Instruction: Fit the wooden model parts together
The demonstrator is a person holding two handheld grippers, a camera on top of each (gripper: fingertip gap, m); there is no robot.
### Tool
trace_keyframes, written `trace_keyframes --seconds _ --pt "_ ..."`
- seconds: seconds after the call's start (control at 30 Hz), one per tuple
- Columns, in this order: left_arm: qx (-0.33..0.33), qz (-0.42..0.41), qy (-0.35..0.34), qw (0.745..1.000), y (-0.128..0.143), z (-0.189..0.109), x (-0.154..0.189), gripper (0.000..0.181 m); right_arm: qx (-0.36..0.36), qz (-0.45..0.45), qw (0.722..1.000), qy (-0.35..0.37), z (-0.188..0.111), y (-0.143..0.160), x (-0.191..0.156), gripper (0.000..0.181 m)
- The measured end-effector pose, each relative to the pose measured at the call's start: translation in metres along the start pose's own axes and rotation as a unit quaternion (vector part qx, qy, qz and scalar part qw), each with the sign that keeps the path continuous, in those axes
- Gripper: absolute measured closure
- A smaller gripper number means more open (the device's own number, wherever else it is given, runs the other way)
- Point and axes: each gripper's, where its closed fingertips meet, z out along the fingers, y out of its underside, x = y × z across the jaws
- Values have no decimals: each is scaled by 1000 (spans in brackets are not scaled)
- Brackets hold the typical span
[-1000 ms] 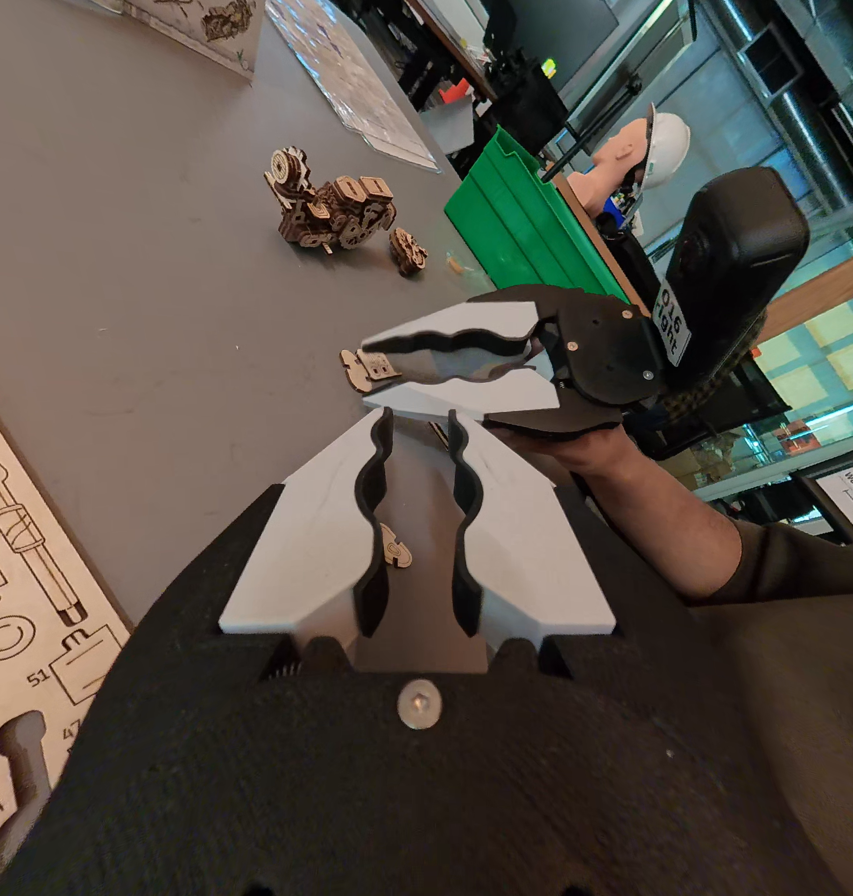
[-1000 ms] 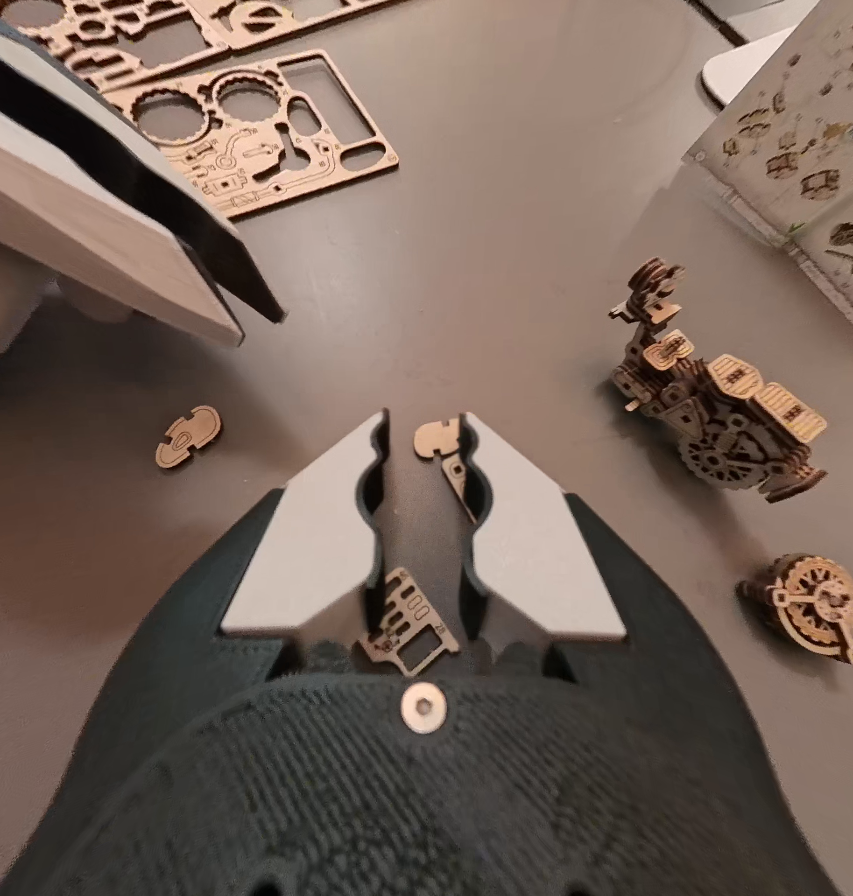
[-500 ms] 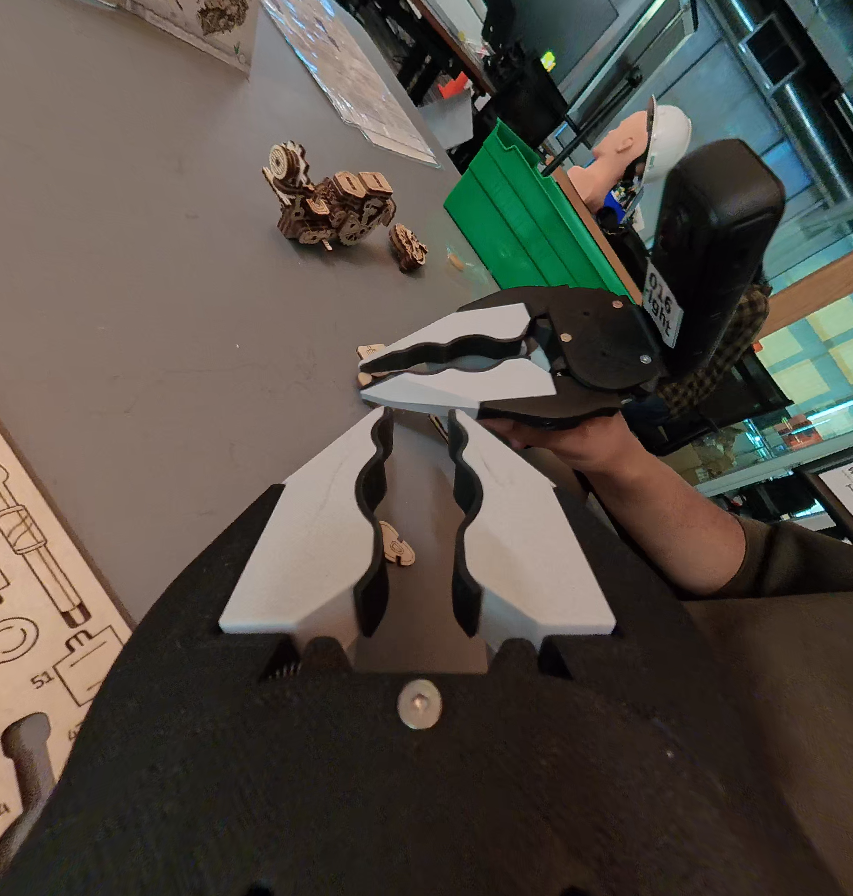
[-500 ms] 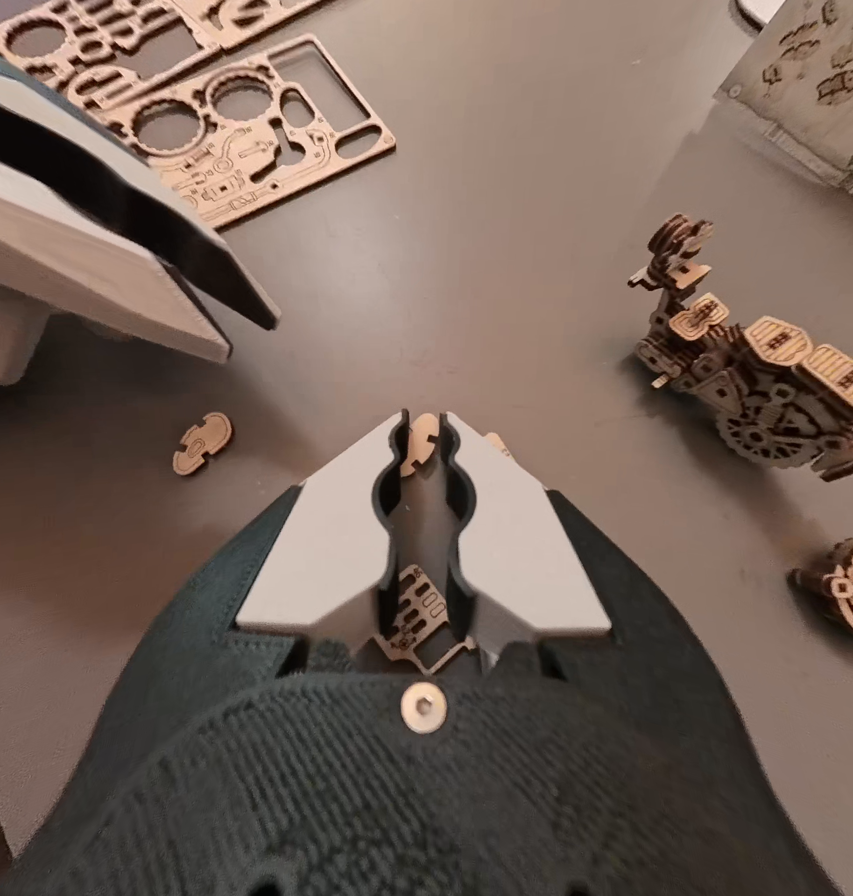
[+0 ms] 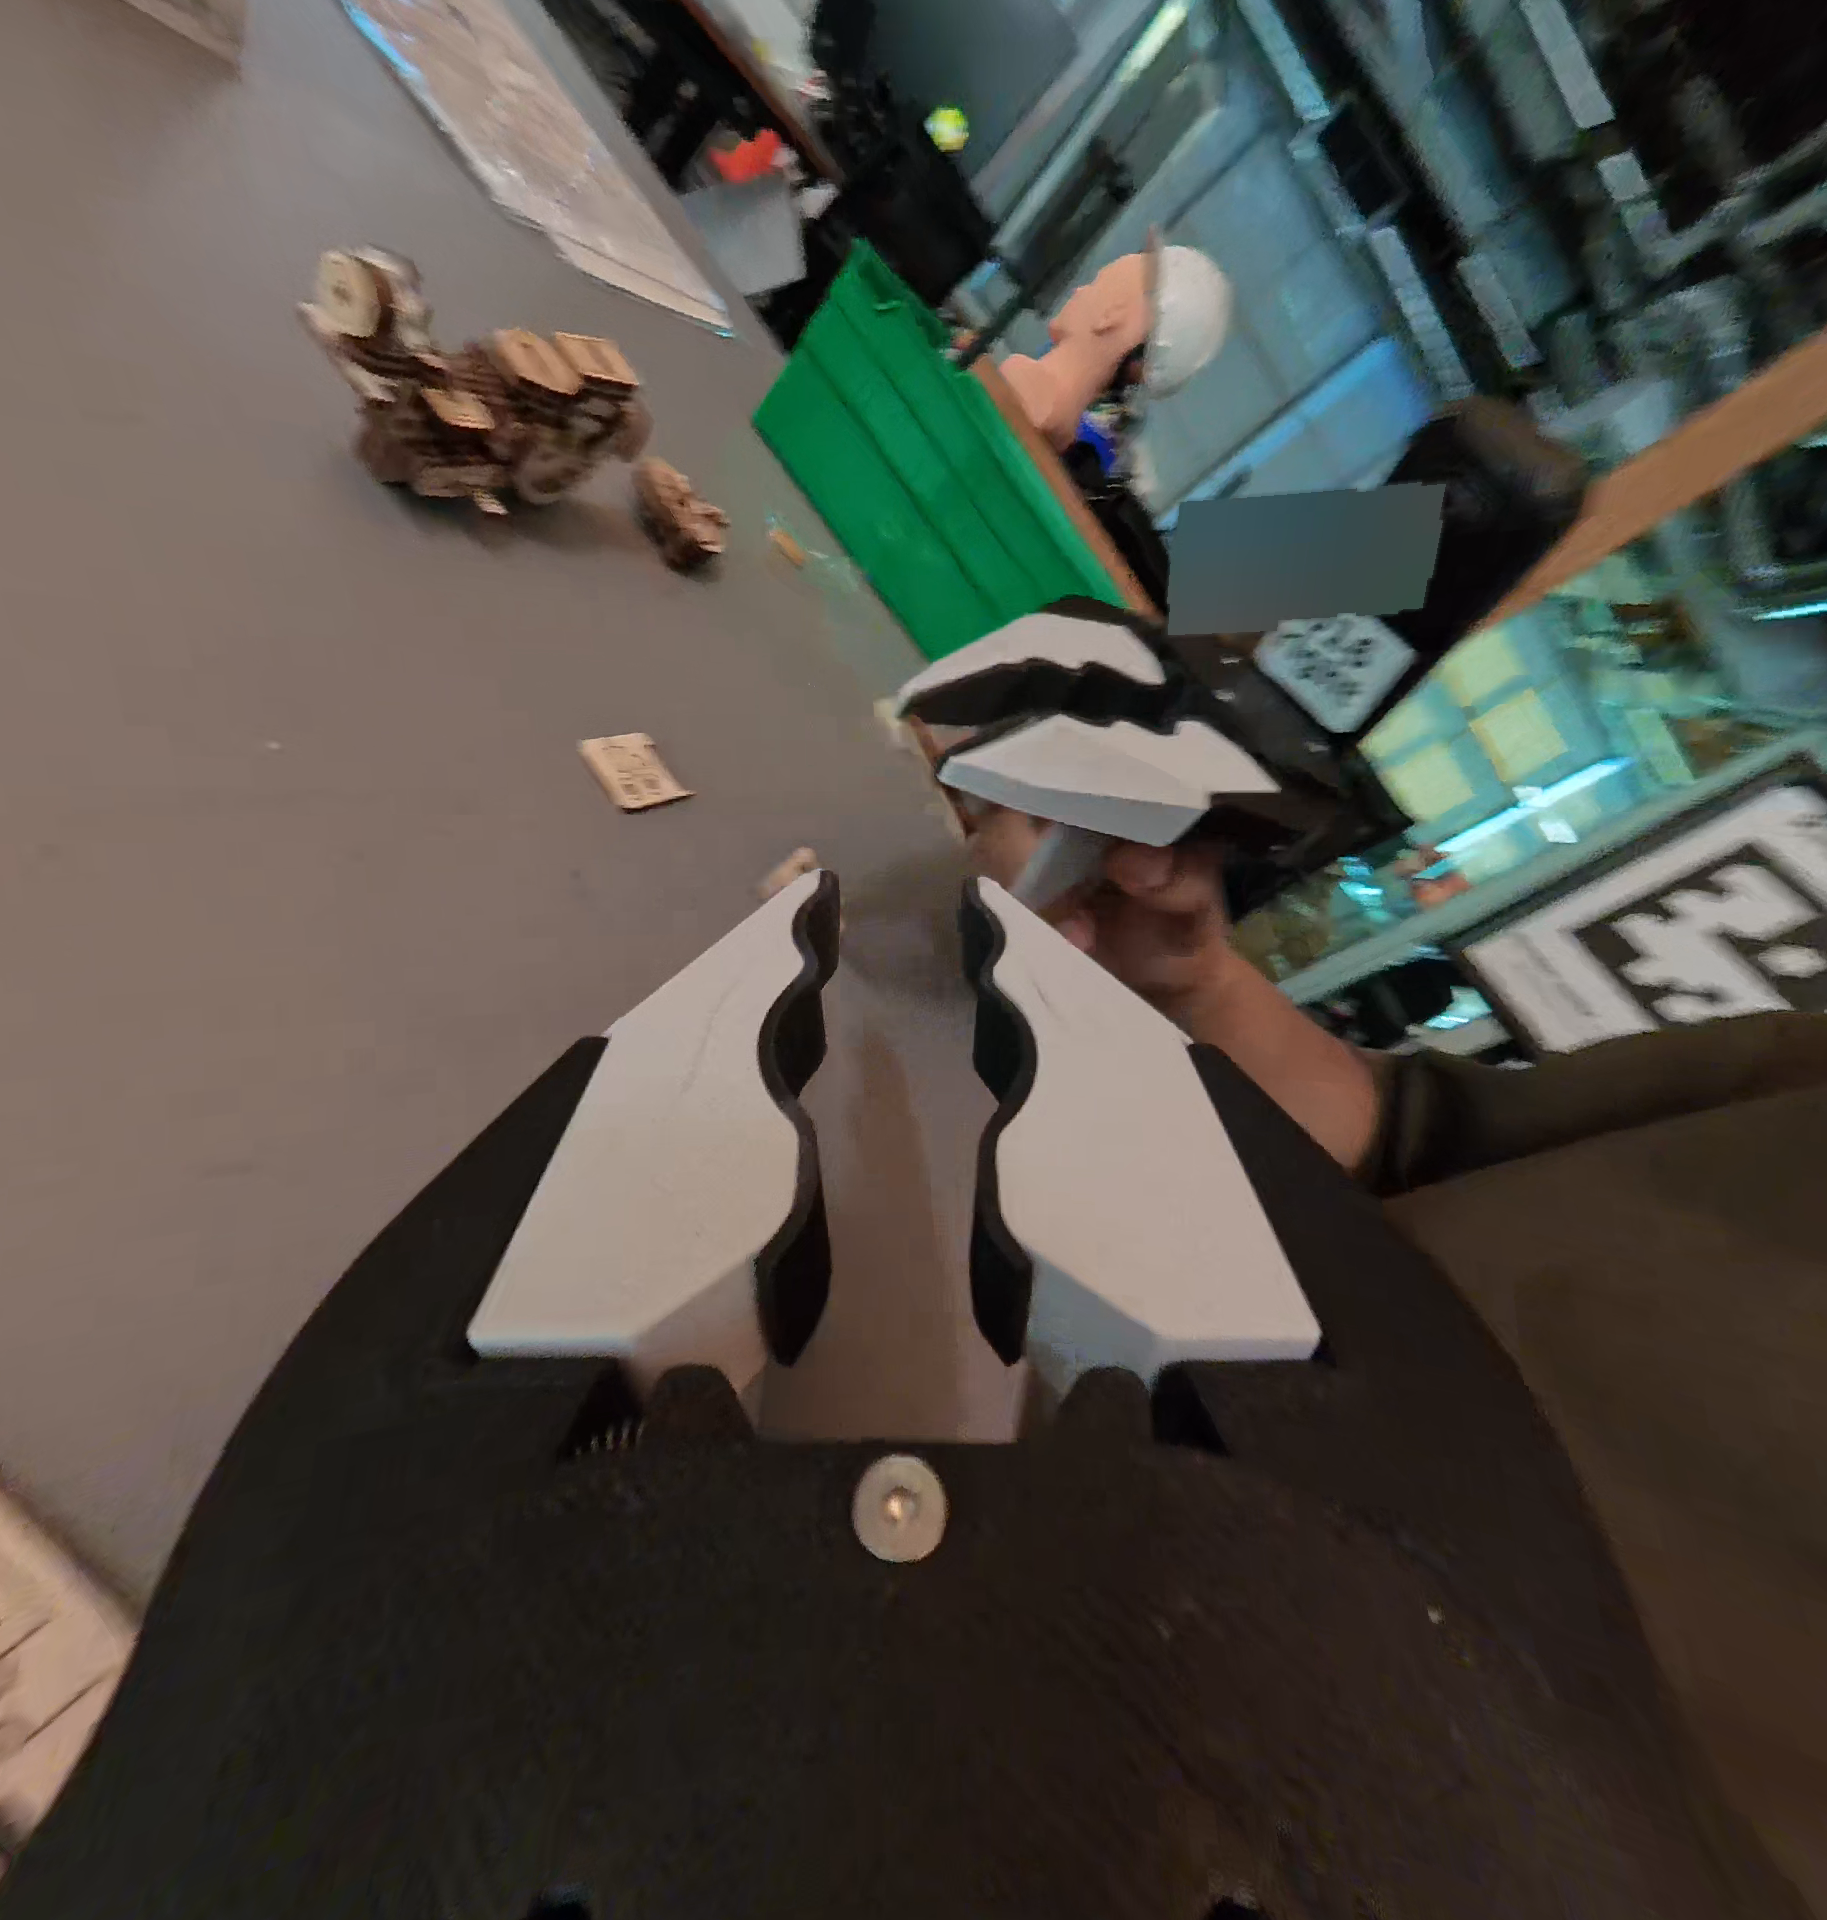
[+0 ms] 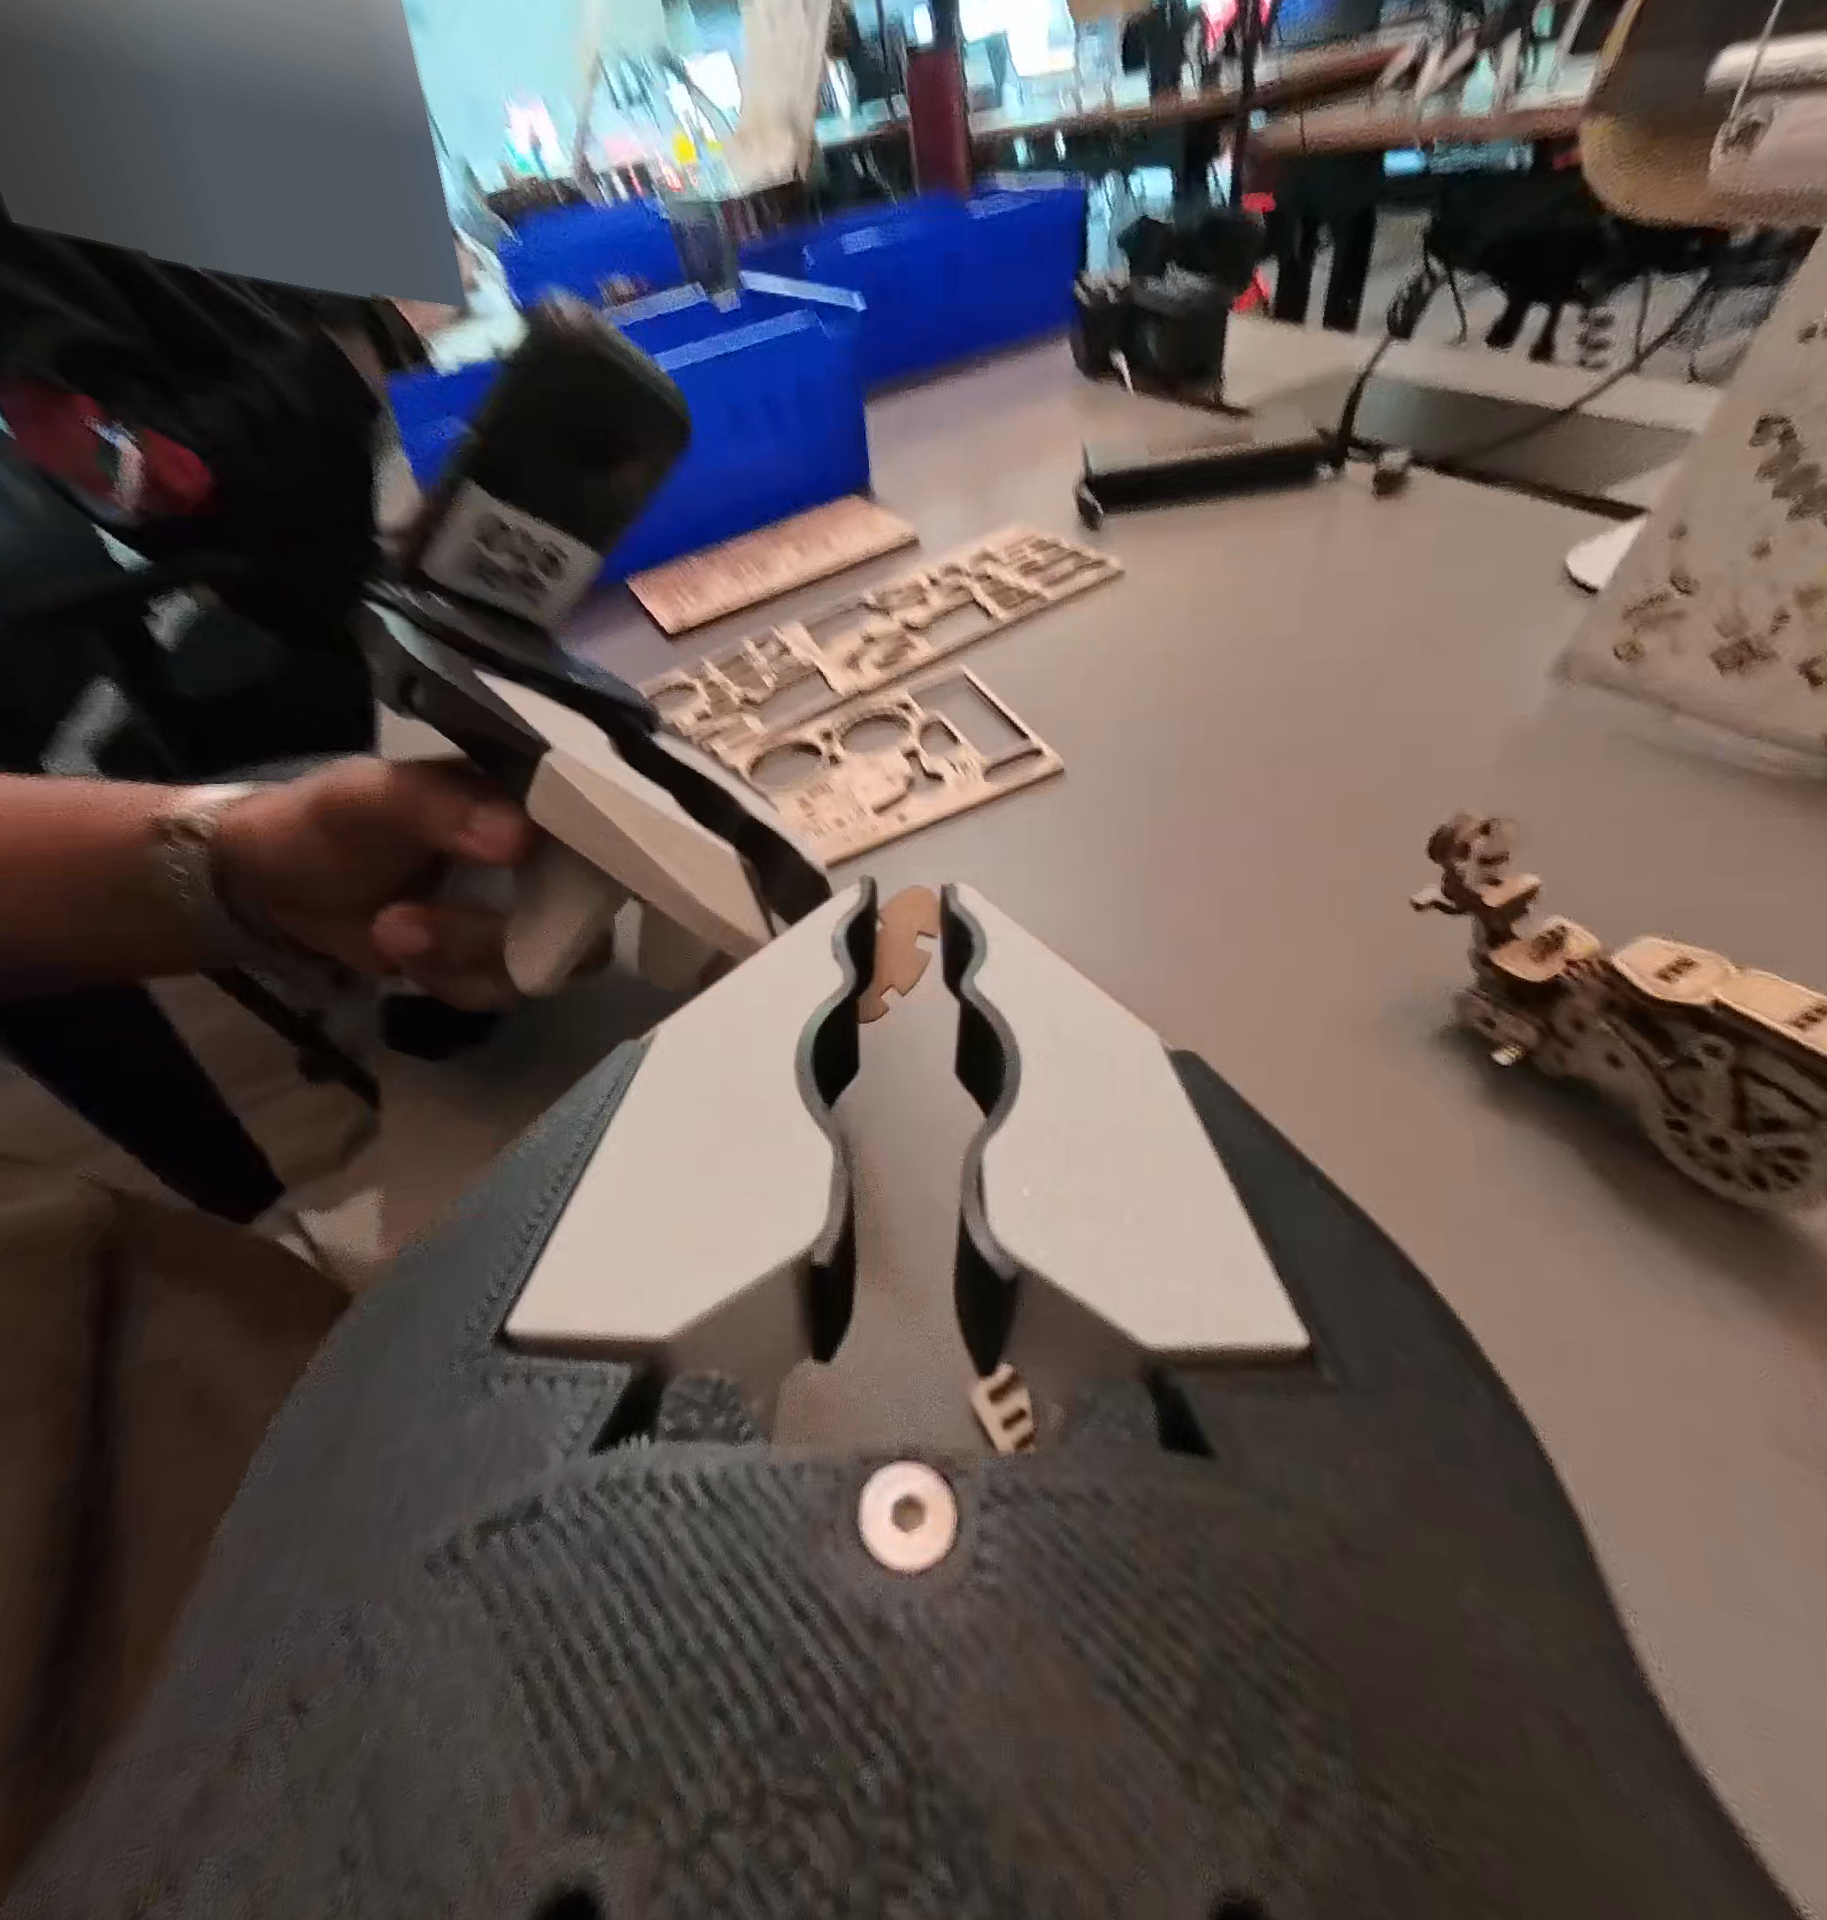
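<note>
Plywood-thin, light and snappable, the small notched wooden piece [image 6: 901, 954] sits clamped at the right gripper [image 6: 907, 914] tips at 12 o'clock, best pinched by its flat faces, while the left gripper [image 5: 898, 902] gapes empty.

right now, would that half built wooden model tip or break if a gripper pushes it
The wooden model probably slides rather than tips: it sits long and low on the table. It looks fragile, with thin slotted plates and a raised front piece that could snap or pop loose.
</note>
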Motion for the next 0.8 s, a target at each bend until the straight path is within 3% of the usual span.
trace_keyframes --seconds 0.07,0.13,0.33,0.5,0.63,0.8 --pt "6 -29 66 997 -1 1 19 157 28 37 999 -18 -1 -8 -4 171" --pt "19 -26 79 996 -3 2 26 153 41 79 996 -26 0 -11 -6 171" --pt "63 64 -37 995 -14 -3 8 156 40 103 994 -11 12 -9 -14 171" --pt "68 94 -42 992 -15 -4 12 171 46 141 989 -10 16 -8 -13 171" --pt "62 130 -88 986 -14 -4 5 181 60 167 984 -25 12 -11 -11 174" --pt "80 174 -117 975 -22 -11 3 181 64 180 981 -40 9 -12 -11 165"
